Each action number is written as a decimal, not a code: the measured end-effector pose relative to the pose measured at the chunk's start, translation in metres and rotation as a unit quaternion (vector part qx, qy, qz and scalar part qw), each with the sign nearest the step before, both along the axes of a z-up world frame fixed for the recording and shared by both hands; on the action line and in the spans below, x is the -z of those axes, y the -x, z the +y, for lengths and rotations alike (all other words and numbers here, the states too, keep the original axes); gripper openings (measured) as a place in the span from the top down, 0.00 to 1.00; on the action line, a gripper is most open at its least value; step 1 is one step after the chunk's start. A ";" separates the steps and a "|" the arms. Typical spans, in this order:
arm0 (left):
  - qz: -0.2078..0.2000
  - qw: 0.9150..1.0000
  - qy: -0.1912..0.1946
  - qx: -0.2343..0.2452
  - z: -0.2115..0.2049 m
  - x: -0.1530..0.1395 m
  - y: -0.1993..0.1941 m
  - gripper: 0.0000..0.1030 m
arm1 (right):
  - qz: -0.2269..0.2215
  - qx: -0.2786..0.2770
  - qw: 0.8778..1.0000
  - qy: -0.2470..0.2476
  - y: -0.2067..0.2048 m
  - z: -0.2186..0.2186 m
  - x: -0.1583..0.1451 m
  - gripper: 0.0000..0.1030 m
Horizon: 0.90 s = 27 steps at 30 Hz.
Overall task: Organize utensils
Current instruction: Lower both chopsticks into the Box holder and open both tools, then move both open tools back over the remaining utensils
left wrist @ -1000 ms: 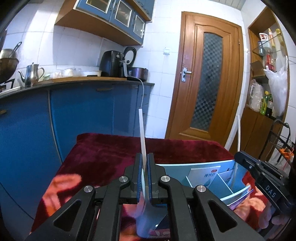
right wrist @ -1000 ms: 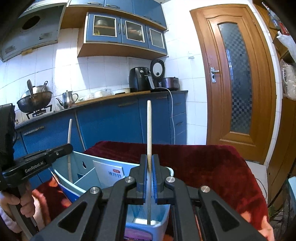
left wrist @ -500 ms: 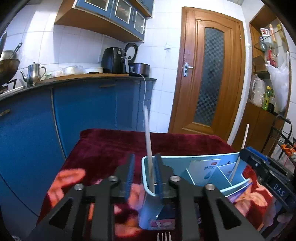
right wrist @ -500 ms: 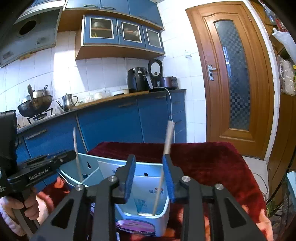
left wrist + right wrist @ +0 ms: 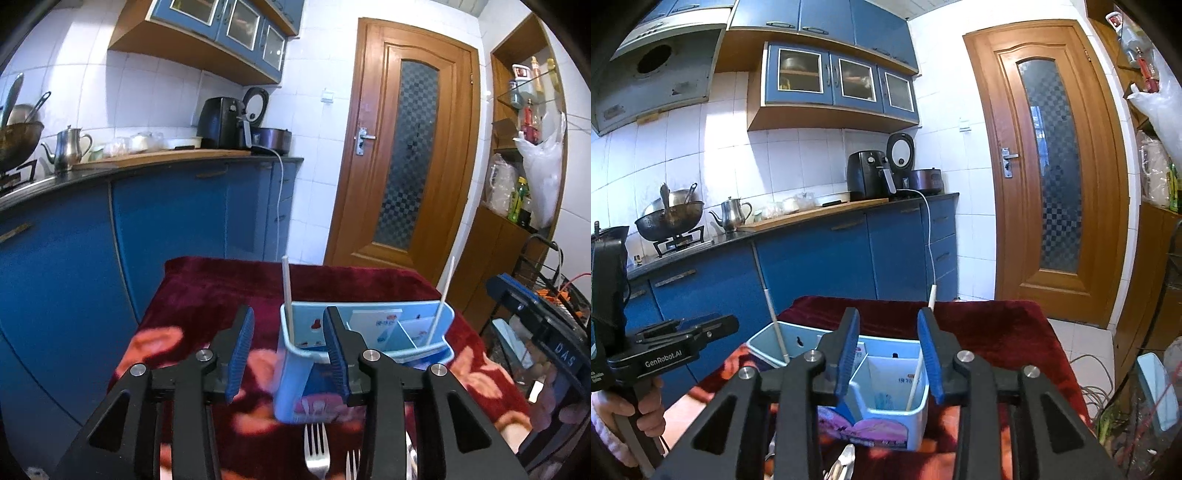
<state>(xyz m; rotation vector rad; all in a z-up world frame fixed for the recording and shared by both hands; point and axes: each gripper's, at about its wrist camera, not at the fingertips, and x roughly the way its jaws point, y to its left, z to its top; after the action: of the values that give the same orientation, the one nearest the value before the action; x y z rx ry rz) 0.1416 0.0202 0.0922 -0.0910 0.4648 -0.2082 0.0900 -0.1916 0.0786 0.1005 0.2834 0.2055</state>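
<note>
both hand-held grippers, left (image 5: 290, 354) opening and right (image 5: 890, 354) released, tilt down toward organizer (image 5: 886, 413).

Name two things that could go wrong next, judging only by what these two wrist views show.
1. Each chopstick leans loose in the caddy; a jaw of the opening left gripper or the right gripper might knock one out.
2. The forks lie close under the left gripper; lowering it could scatter them.

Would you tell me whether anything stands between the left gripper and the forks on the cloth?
Nothing visible does. The forks lie on the cloth just below the left gripper, whose opening jaws hold nothing; the blue organizer stands beyond them.
</note>
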 end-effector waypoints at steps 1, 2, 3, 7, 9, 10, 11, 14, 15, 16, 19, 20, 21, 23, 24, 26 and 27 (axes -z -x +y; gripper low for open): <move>0.005 1.000 0.000 -0.001 0.002 -0.001 0.003 0.61 | 0.002 0.000 1.000 -0.001 0.005 0.000 -0.002 0.65; 0.011 1.000 -0.001 -0.002 0.003 -0.001 0.006 0.61 | 0.006 0.001 1.000 -0.002 0.009 0.000 -0.004 0.65; 0.017 1.000 -0.002 -0.002 0.005 -0.001 0.010 0.61 | 0.009 0.000 1.000 -0.003 0.012 0.001 -0.005 0.65; 0.039 0.999 -0.012 -0.004 0.011 0.000 0.022 0.61 | 0.025 -0.002 1.000 -0.008 0.030 0.002 -0.005 0.65; 0.052 0.999 -0.015 -0.003 0.014 0.002 0.028 0.61 | 0.035 -0.002 0.999 -0.012 0.039 0.002 -0.002 0.65; 0.057 0.998 -0.016 -0.003 0.015 0.003 0.031 0.61 | 0.039 -0.003 0.999 -0.014 0.043 0.003 0.000 0.65; 0.062 0.998 -0.017 -0.002 0.016 0.005 0.034 0.61 | 0.043 -0.003 0.999 -0.016 0.047 0.003 0.002 0.65; 0.081 0.996 -0.026 0.002 0.019 0.010 0.043 0.61 | 0.058 0.000 0.998 -0.015 0.057 0.004 0.008 0.65; 0.086 0.996 -0.029 0.003 0.019 0.013 0.045 0.61 | 0.064 0.001 0.998 -0.014 0.061 0.004 0.011 0.65; 0.091 0.995 -0.032 0.003 0.019 0.015 0.048 0.61 | 0.071 0.003 0.997 -0.014 0.064 0.004 0.013 0.65; 0.114 0.992 -0.045 -0.002 0.022 0.023 0.055 0.61 | 0.102 0.003 0.995 -0.018 0.070 0.004 0.022 0.65; 0.123 0.991 -0.048 -0.001 0.022 0.026 0.057 0.61 | 0.111 0.004 0.994 -0.019 0.073 0.004 0.026 0.65; 0.133 0.990 -0.050 0.001 0.023 0.030 0.059 0.61 | 0.117 0.004 0.993 -0.018 0.075 0.004 0.029 0.65; 0.145 0.988 -0.053 0.002 0.025 0.035 0.064 0.61 | 0.133 0.004 0.991 -0.016 0.079 0.006 0.035 0.65; 0.152 0.987 -0.055 0.004 0.025 0.038 0.066 0.61 | 0.141 0.005 0.990 -0.014 0.081 0.007 0.039 0.65; 0.159 0.985 -0.058 0.006 0.025 0.042 0.071 0.61 | 0.154 0.005 0.988 -0.013 0.084 0.006 0.045 0.65; 0.164 0.984 -0.062 0.008 0.024 0.045 0.073 0.61 | 0.163 0.004 0.987 -0.013 0.086 0.006 0.050 0.65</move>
<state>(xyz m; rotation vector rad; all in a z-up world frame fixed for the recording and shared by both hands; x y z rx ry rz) 0.0682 0.0444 0.0472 0.0017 0.8061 -0.1804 0.0040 -0.1855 0.0290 0.1620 0.6061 0.1848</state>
